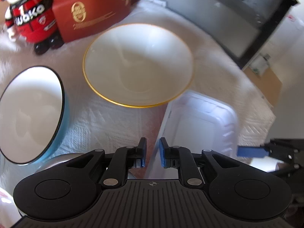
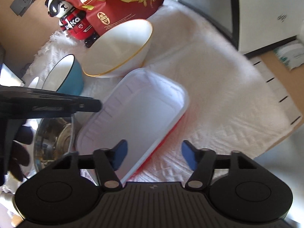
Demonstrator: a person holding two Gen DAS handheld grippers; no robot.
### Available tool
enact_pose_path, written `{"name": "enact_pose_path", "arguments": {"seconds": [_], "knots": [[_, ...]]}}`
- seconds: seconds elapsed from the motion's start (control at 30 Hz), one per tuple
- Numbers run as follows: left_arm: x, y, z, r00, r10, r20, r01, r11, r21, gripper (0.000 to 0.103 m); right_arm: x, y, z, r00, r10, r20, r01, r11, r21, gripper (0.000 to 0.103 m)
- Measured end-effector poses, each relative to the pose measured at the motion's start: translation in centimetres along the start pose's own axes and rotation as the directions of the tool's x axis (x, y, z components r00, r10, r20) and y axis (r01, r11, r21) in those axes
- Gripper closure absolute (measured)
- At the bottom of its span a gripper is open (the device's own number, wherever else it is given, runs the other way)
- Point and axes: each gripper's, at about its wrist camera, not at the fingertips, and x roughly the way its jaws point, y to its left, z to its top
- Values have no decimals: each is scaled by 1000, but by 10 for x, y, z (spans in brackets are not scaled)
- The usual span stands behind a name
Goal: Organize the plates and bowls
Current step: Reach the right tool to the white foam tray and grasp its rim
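Bowls sat on the white towel (image 1: 106, 125) in both views. Gold-rimmed white bowl (image 1: 138, 64) was centre frame in my left wrist view, upright and empty. Blue bowl with a black rim (image 1: 30, 114) was at the left edge, white inside, tilted toward the camera. White rectangular tray (image 1: 201, 125) lay lower right, just beside the gold-rimmed bowl, its rim edge running down between my left fingers. My left gripper (image 1: 153, 152) had a narrow gap between its blue pads; the tray's edge showed in that gap, but I couldn't tell whether the pads touched it. Tip of my right gripper, blue pad out, poked in at the right edge.

In the right wrist view the tray filled the centre, tilted, with a red underside along its lower right edge. My right gripper (image 2: 153, 156) stood partly open across that tray edge, pads apart from it, nothing held. A steel bowl (image 2: 55, 138) sat lower left, just beside the tray. Panda figure in red (image 2: 73, 20) and a red box (image 2: 121, 1) stood at the top, behind the bowls. My left gripper crossed in from the left edge.
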Motion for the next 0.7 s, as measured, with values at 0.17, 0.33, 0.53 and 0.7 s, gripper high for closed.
{"name": "enact_pose_path", "arguments": {"seconds": [0.17,0.33,0.53,0.7], "knots": [[11,-2,6,998,-44,-42,41,996,-75,84,6,-12,11,991,109,-72,-105,993,52,44],[15,-11,11,996,-78,-31,72,986,-150,79,-4,-20,28,986,152,-62,-150,988,27,45],[27,-31,17,976,-218,27,216,928,-304,79,-13,-46,62,998,55,12,-54,998,-22,44],[36,-39,16,964,-256,70,263,889,-375,79,-3,-61,94,1000,-20,9,21,994,-110,40]]}}
